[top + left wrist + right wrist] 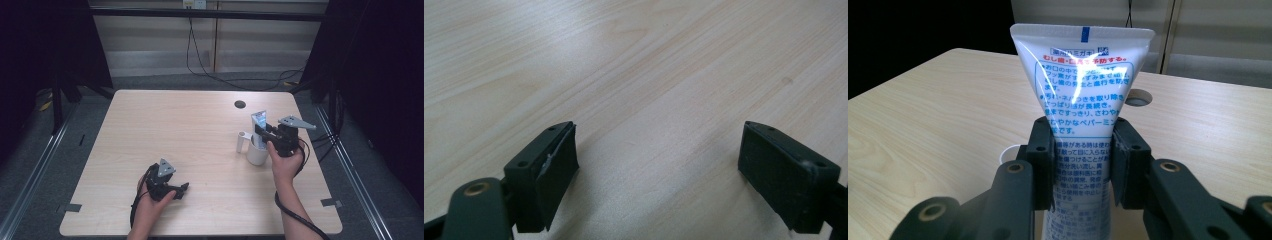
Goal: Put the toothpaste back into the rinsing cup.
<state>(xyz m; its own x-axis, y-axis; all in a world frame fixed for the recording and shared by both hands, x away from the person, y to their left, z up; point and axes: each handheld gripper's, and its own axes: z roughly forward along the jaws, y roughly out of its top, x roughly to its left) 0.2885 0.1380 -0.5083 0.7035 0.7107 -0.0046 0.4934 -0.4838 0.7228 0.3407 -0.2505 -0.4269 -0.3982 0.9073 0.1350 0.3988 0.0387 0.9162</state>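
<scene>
Right gripper view: white, blue-printed tube [1082, 85]

One pale wooden table [200, 150] carries one white handled mug [256, 152], near the one round dark cable hole [240, 104] at the table's far edge. One white plastic tube with blue and red print [1080, 95] stands in that mug. Two black two-jaw grippers work above the table: the left gripper [181, 190] and the right gripper [261, 131].

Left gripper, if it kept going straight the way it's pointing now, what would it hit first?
Probably the table. The left gripper has open jaws with nothing between them, angled down at bare wood; nothing else lies ahead, though how far off the surface is isn't clear.
</scene>
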